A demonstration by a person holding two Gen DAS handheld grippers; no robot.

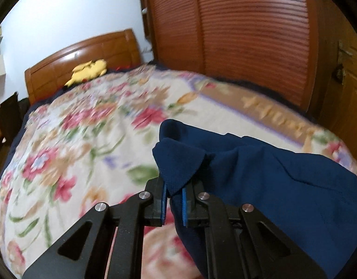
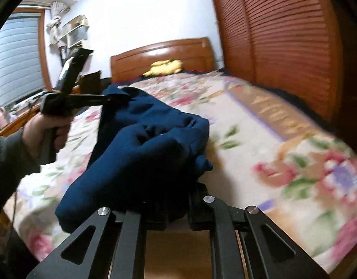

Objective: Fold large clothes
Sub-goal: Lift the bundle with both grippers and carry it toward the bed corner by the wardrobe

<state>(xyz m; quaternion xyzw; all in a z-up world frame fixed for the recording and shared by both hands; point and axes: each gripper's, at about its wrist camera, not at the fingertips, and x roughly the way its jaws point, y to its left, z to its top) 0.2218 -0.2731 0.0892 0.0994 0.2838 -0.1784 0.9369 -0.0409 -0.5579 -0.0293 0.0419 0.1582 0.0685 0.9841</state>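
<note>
A navy blue garment (image 1: 259, 181) hangs bunched above the flowered bedspread. In the left wrist view my left gripper (image 1: 174, 197) is shut on a folded edge of it, the cloth pinched between the blue pads (image 1: 184, 205). In the right wrist view the garment (image 2: 141, 153) drapes over my right gripper (image 2: 178, 211), whose fingertips are hidden under the cloth and shut on it. The left gripper (image 2: 119, 98) also shows there at the left, held in a hand (image 2: 45, 130), gripping the far end of the cloth.
The bed (image 1: 85, 144) carries a floral cover and fills both views. A wooden headboard (image 1: 85, 60) with a yellow plush toy (image 1: 90, 71) stands at the far end. Slatted wooden wardrobe doors (image 1: 248, 34) run along the right side. A window with blinds (image 2: 13, 60) is at the left.
</note>
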